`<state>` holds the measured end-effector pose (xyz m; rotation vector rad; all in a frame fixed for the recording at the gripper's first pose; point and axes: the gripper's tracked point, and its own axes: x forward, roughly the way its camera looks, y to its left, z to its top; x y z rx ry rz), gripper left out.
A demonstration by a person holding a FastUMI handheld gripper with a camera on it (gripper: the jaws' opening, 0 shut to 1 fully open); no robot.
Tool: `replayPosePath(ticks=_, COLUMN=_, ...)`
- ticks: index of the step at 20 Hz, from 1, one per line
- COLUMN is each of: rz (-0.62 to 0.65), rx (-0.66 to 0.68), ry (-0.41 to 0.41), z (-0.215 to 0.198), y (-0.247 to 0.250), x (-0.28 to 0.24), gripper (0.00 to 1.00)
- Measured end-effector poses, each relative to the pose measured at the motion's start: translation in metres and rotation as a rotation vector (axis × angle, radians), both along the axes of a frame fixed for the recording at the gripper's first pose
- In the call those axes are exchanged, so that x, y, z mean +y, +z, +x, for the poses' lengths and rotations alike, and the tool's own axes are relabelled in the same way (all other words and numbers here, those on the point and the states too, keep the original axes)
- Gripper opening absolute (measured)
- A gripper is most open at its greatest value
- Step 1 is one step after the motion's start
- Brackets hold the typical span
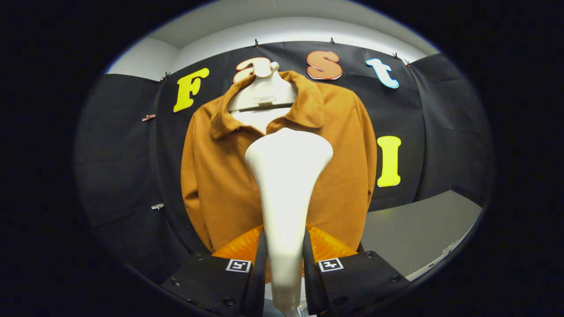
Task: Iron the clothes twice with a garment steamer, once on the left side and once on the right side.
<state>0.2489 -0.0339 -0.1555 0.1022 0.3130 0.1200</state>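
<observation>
Here the gripper [284, 264] is closed on the steamer [287, 185]: both black fingers [257, 273] press against the narrow white handle, one on each side, with the handle running up between them. The steamer widens above the fingers into a broad, rounded white head that stands upright and faces away toward the shirt [220, 176].

The shirt is a brown, collared, long-sleeved one, hanging on a white hanger [262, 94] against the black cloth wall. It hangs straight behind the steamer, so the steamer's head covers the middle of the shirt's front, just below the open collar. Whether the head touches the fabric or hangs just short of it cannot be told. The shirt's left and right halves show on either side of the steamer, with both sleeves hanging down along the body.

Behind the steamer's handle and low against the shirt's hem sits an orange, ridged, translucent part [328, 246], showing on both sides of the handle just above the fingers. To one side of the shirt, lower down, a grey table [418, 229] reaches toward the wall.
</observation>
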Motion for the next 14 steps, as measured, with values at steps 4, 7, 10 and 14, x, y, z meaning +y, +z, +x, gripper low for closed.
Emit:
replayPosePath(ticks=4, rz=-0.003, rx=-0.088, ry=-0.025, z=0.001, y=0.028, x=-0.028, gripper=0.4)
replayPosePath(ticks=7, rz=-0.001, rx=-0.11, ry=-0.031, z=0.004, y=0.032, x=-0.043, gripper=0.4)
replayPosePath(ticks=10, rz=0.0, rx=-0.126, ry=-0.03, z=0.008, y=0.037, x=-0.054, gripper=0.4)
replayPosePath(ticks=14, rz=0.006, rx=-0.137, ry=-0.02, z=0.013, y=0.036, x=-0.06, gripper=0.4)
